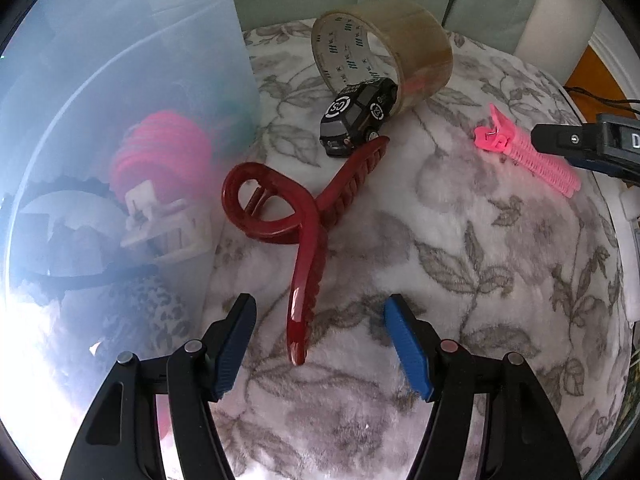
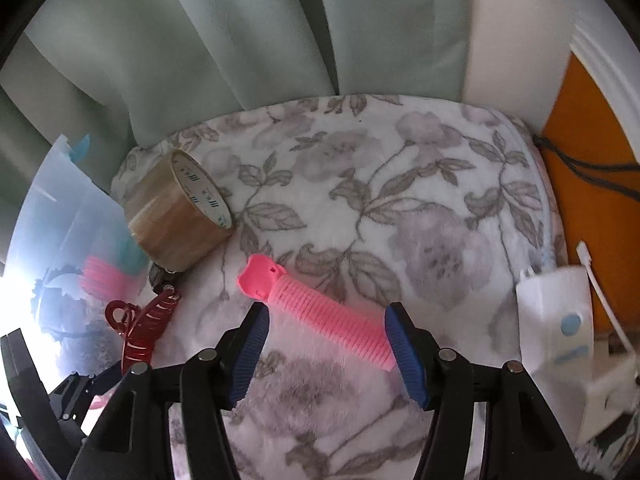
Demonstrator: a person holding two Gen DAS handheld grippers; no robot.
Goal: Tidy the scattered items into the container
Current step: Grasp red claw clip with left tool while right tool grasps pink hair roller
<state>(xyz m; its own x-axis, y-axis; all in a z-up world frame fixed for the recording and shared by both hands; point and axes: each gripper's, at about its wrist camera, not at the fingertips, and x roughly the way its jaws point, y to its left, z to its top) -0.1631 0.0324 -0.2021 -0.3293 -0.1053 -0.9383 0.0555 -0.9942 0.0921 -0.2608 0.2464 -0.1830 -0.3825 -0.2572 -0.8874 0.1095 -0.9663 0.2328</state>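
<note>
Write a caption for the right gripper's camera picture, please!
Open right gripper around a pink hair roller on the flowery blanket.

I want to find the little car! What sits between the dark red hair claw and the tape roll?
The black toy car, touching the tape roll and sitting just beyond the hair claw, seen in the left wrist view.

Both wrist views low over blanket (image 1: 460, 216), sharing tape roll (image 2: 176, 216).
</note>
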